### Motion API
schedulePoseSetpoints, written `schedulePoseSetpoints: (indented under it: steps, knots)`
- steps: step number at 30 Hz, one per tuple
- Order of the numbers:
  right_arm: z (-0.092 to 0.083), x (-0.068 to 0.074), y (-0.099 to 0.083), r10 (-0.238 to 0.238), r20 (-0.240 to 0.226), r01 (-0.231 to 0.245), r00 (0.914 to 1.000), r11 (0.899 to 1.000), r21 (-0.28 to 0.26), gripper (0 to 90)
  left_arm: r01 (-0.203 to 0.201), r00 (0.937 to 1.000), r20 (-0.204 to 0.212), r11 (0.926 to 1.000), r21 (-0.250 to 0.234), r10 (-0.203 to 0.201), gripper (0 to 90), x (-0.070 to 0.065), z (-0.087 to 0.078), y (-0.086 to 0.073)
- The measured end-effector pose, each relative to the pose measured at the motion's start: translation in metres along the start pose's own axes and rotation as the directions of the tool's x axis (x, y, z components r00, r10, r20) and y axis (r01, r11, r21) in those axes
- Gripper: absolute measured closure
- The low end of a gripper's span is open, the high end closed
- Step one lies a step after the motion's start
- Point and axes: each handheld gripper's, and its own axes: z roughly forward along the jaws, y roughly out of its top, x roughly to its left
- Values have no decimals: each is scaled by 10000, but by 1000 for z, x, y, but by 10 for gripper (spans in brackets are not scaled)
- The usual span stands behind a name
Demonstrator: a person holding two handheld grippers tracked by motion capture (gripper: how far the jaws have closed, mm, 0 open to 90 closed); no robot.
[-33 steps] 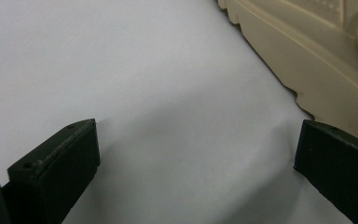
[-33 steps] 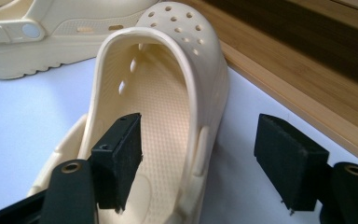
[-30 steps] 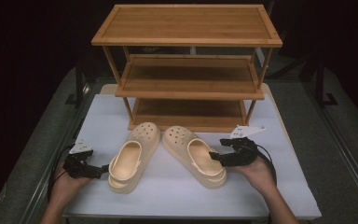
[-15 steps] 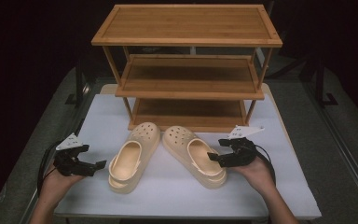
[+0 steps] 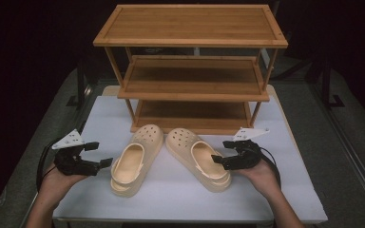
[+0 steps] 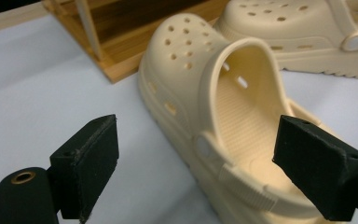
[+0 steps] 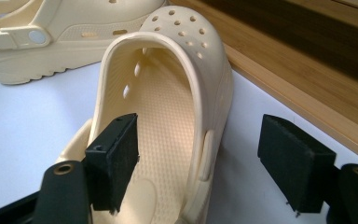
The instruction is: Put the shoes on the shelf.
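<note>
Two cream foam clogs lie side by side on the white worktop [image 5: 275, 142], toes toward the bamboo shoe rack [image 5: 192, 71] that stands at the far side with three bare shelves. The left clog [image 5: 134, 159] sits just in front of the rack's bottom shelf, its heel angled toward the person's left; the right clog [image 5: 199, 157] lies beside it, heel angled toward the person's right, so the two toes are close and the heels spread apart.

The left tool [image 5: 100, 154] is held in the left hand [image 5: 57, 183] just beside the left clog's heel and clear of it. Its jaws stand apart and have just been closing a little; nothing is pressed between them. In the left gripper view the clog's outer side wall and heel strap show between and beyond the two black pads [image 6: 86, 165], without contact.

The right tool [image 5: 221, 153] is held in the right hand [image 5: 261, 173] at the right clog's outer rim near the heel. Its jaws are apart and straddle the side wall: in the right gripper view one pad [image 7: 114, 158] hangs inside the shoe opening over the footbed, the other is outside over the worktop, with a clear gap to the wall, so the clog is not clamped.
</note>
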Motion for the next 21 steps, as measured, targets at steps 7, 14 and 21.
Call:
schedulePoseSetpoints:
  steps: [7,14,21]
  knots:
    - [1,0,0,15,-29,-15,10000,10000,30,286,-354,9987,375,9994,-51,356,230,-8,9,12]
    - [1,-1,0,21,-54,-21,10000,10000,12,294,-897,9920,903,9959,116,883,436,-14,35,29]
    - [1,-2,2,19,-109,-20,9999,10000,-46,333,-1026,9930,652,9930,584,987,558,-12,54,36]
